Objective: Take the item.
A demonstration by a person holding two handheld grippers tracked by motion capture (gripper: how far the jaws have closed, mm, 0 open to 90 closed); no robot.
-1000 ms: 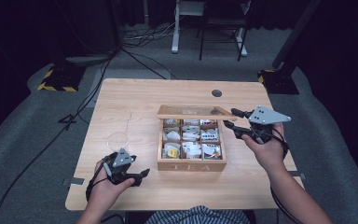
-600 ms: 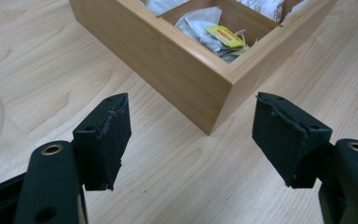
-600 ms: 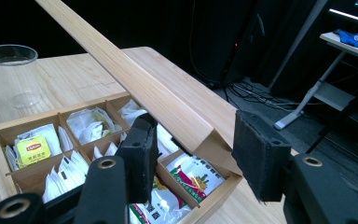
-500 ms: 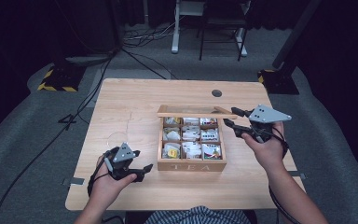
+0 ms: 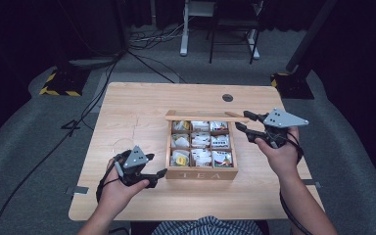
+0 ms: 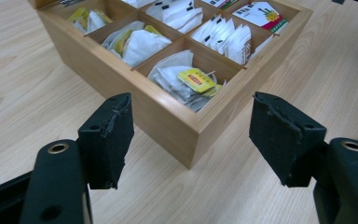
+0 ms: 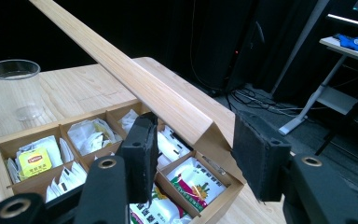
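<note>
My right gripper [image 7: 191, 154] clamps the lid [image 7: 135, 84], propping it above the tea box [image 5: 201, 172] mid-table. My left gripper [image 6: 191, 135], empty, jaws just narrowing, should probably enter the near compartment squarely.

Light wood tea box [image 5: 201, 173], yellow-tagged bags [image 6: 196, 79] — black grippers

The raised lid [image 5: 206, 117] blocks the tea box [image 5: 201, 173] from behind; above, the compartments lie open.
</note>
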